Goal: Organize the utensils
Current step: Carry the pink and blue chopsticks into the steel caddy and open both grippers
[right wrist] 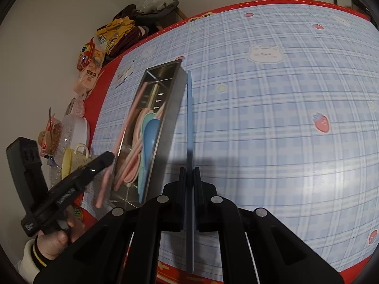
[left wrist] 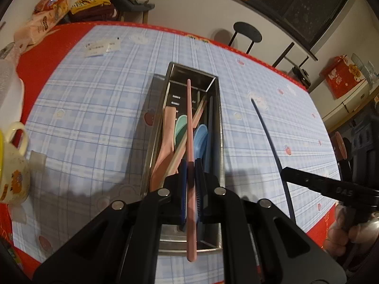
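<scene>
A steel utensil tray [left wrist: 219, 127] lies lengthwise on the blue plaid cloth; it also shows in the right wrist view [right wrist: 174, 99]. Inside lie a pink spoon [left wrist: 167, 130], a green spoon [left wrist: 181, 127], a blue spoon [left wrist: 200, 139] and chopsticks. My left gripper [left wrist: 190, 163] is shut on a pink chopstick [left wrist: 189, 118] and holds it over the tray, along its length. My right gripper [right wrist: 189, 169] is shut on a blue chopstick [right wrist: 189, 108] just right of the tray, above the cloth; it shows dark in the left wrist view [left wrist: 267, 132].
A cream mug [left wrist: 13, 163] and a white plastic tub [left wrist: 9, 90] stand at the table's left edge. Snack bags [left wrist: 54, 2] and clothes pile at the far left corner. Paper slips [left wrist: 101, 46] lie on the cloth. A black stool [left wrist: 247, 33] stands beyond the table.
</scene>
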`<state>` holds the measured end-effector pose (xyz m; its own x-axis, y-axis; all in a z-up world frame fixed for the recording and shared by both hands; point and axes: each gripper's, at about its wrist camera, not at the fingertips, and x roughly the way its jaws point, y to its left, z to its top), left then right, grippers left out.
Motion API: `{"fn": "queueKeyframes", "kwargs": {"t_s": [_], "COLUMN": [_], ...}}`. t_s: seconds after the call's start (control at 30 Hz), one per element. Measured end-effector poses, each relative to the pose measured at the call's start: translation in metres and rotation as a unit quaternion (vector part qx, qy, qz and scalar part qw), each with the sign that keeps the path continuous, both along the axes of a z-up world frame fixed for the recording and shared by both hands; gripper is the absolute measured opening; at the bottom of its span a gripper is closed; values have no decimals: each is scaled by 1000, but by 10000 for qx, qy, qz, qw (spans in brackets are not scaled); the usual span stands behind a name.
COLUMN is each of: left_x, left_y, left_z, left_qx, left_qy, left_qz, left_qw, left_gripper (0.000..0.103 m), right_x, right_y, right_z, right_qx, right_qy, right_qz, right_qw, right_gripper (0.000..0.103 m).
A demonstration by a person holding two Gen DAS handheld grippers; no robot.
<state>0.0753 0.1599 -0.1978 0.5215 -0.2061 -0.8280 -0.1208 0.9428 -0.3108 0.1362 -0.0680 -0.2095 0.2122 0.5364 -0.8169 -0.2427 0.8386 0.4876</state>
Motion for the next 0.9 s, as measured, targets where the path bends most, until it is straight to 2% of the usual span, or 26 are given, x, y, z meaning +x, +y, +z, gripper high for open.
{"fn": "queueKeyframes", "kwargs": {"t_s": [0.1, 0.17, 0.2, 0.23, 0.37, 0.43, 0.57, 0.9], "left_x": [7, 9, 8, 8, -2, -8, -19, -39], "left_y": [0, 2, 7, 10, 23, 31, 40, 59], "left_z": [-10, -12, -11, -9, 4, 11, 20, 28], "left_qx": [-57, -58, -109, -148, -166, -163, -156, -177], "left_qy": [149, 168, 131, 94, -116, -218, -340, -382], "left_qz": [-152, -172, -137, -106, 45, 164, 263, 464], "left_qw": [9998, 9997, 9998, 9998, 9998, 9995, 9990, 9980], "left_gripper": [11, 22, 33, 38, 40, 47, 52, 54], "right_x": [3, 4, 4, 5, 8, 11, 19, 33], "right_y": [9, 14, 16, 18, 28, 36, 58, 94], "right_z": [0, 0, 0, 0, -3, -4, -4, -12], "right_qx": [-17, -30, -33, -36, -39, -7, 87, 83], "right_qy": [18, 50, 66, 89, 212, 293, 414, 704], "right_qz": [25, 23, 17, 4, -16, -16, -50, -252], "right_qw": [10000, 10000, 10000, 10000, 9998, 9996, 9991, 9972], "right_gripper": [6, 6, 6, 6, 6, 6, 6, 6]}}
